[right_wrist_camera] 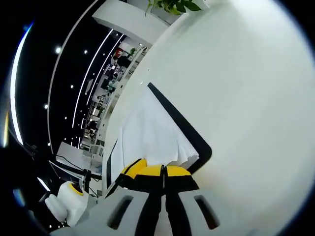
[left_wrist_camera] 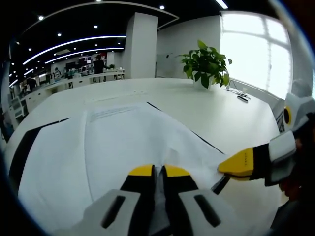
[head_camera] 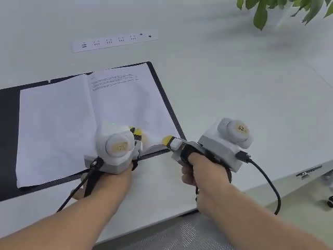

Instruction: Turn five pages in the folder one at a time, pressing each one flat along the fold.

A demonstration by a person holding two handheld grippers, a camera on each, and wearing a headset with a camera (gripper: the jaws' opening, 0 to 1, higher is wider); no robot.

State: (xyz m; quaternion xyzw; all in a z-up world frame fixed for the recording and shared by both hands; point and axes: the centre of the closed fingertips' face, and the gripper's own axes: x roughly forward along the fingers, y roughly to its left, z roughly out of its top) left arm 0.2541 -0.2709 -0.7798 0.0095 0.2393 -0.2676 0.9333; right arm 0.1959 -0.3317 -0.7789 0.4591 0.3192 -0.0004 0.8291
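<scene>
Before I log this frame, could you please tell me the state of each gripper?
Left gripper: tongs closed over the page, nothing seen between them.
Right gripper: tongs closed at the page's corner; hold cannot be told.

Head view bright and even, lit from above; white counter (head_camera: 234, 78) a bit washed out; soft faint shadows on the pages (head_camera: 130, 99) near the bottom edge; plant (head_camera: 281, 10) at the top edge slightly blurred. Left gripper view: window (left_wrist_camera: 256, 54) at right blown out; ceiling strip lights (left_wrist_camera: 74, 44) over a dim background; strong fisheye bending at edges; left gripper (left_wrist_camera: 158, 171) close up and soft. Right gripper view: counter glares near pure white; strip lights streak across a black left side; heavily curved, rolled.
</scene>
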